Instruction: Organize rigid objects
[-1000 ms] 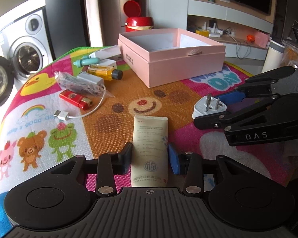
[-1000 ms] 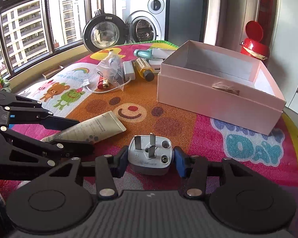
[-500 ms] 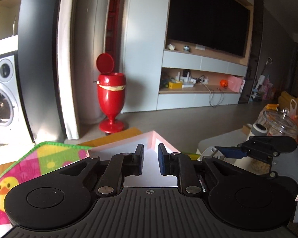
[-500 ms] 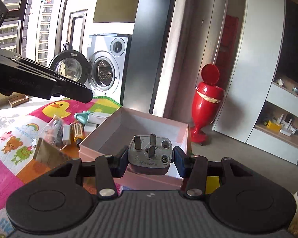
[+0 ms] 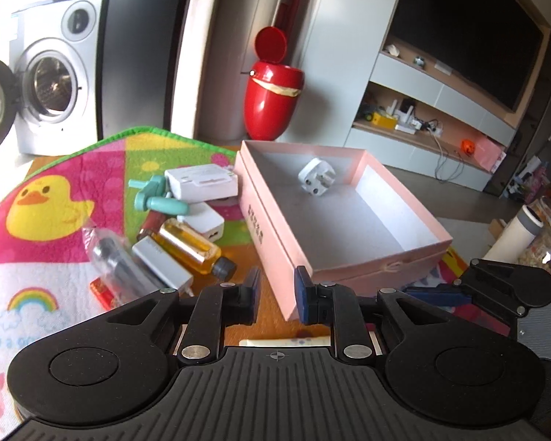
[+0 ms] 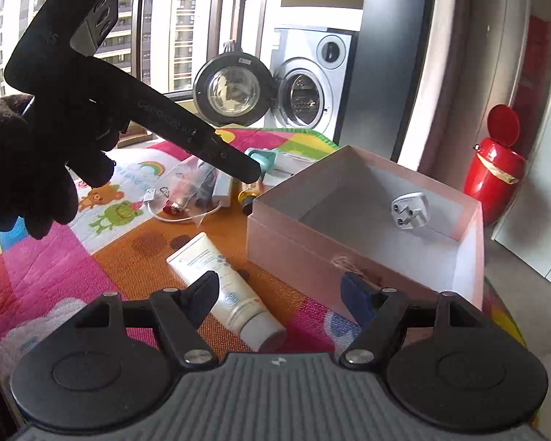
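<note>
A white wall plug (image 5: 316, 177) lies inside the open pink box (image 5: 275, 242), near its far side; it also shows in the right wrist view (image 6: 410, 214) in the box (image 6: 312, 242). My right gripper (image 6: 280, 292) is open and empty, above the mat beside the box. My left gripper (image 5: 275, 294) has a narrow gap between its jaws and holds nothing, at the box's near corner. A cream tube (image 6: 224, 286) lies on the mat under the right gripper. Loose items sit left of the box: a white charger (image 5: 201, 183), a teal tool (image 5: 157, 198), an amber bottle (image 5: 191, 248).
A colourful play mat (image 5: 47, 198) covers the table. A red lighter (image 5: 102, 292) and a bagged item (image 5: 117, 261) lie at the left. A red bin (image 5: 272, 99) and a washing machine (image 5: 51, 84) stand behind. A jar (image 5: 547, 235) stands right.
The right gripper has let the plug go into the box and opened wide. The left gripper has let the cream tube go, and the tube lies on the mat.
</note>
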`<state>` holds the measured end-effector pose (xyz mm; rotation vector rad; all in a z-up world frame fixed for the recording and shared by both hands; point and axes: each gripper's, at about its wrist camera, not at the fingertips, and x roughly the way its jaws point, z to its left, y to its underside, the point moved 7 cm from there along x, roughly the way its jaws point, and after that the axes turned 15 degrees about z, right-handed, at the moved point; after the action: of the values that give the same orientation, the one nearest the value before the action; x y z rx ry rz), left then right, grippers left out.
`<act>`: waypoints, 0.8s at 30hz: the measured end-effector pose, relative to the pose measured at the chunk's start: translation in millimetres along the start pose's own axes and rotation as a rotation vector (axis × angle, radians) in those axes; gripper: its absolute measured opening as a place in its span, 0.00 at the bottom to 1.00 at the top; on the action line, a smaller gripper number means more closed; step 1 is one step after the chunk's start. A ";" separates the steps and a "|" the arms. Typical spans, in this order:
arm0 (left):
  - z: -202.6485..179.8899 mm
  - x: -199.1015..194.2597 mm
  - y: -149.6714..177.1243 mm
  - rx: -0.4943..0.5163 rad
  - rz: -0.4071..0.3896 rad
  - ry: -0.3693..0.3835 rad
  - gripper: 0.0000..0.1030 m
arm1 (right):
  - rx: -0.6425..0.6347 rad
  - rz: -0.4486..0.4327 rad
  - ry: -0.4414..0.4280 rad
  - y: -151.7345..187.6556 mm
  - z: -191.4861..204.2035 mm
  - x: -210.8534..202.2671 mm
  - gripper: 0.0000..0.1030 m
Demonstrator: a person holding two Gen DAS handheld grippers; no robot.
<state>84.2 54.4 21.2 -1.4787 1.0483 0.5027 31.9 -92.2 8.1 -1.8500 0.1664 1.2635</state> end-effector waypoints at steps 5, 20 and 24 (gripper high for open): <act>30.8 -17.6 46.4 -0.055 0.066 -0.006 0.21 | -0.056 0.082 -0.030 -20.1 20.1 38.5 0.71; 33.8 -12.0 94.3 -0.040 0.093 0.074 0.21 | 0.287 0.042 -0.008 -68.7 -41.5 -62.0 0.19; 38.4 -12.4 83.0 -0.104 0.065 0.070 0.21 | 0.455 0.049 0.014 -103.5 -110.8 -56.7 0.20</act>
<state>19.3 102.9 -22.9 -1.5670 1.1425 0.5621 137.6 -126.4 125.9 -1.4686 0.4698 1.1334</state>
